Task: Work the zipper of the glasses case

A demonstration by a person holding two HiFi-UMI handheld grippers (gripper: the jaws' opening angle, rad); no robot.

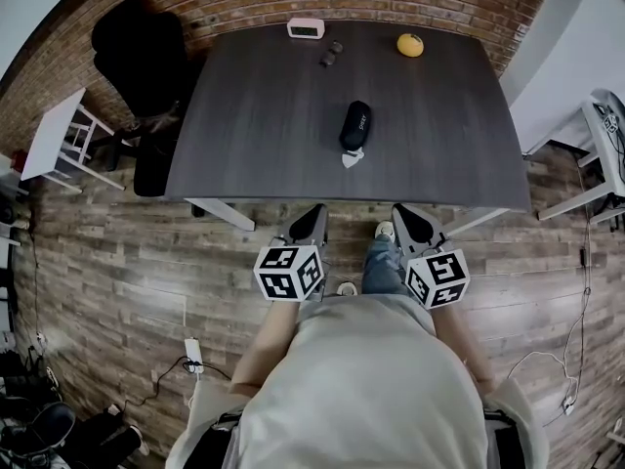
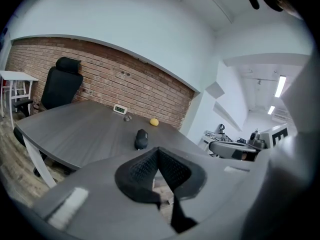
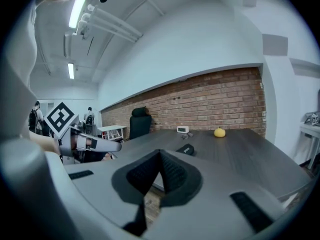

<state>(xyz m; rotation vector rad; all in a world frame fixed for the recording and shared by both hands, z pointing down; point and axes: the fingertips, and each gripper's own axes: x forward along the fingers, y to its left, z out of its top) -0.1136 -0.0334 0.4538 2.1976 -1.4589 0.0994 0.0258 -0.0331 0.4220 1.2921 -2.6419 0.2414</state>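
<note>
Holding left gripper (image 1: 311,223) and right gripper (image 1: 411,223) pressed together, empty, just short of the table (image 1: 264,115) edge. Spotting the glasses case (image 1: 355,125) mid-table, well ahead (white tab (image 1: 353,157) at its near end). Risky going in like that: could nudge the case away, miss the zipper, or drag the unbraced case along.
</note>
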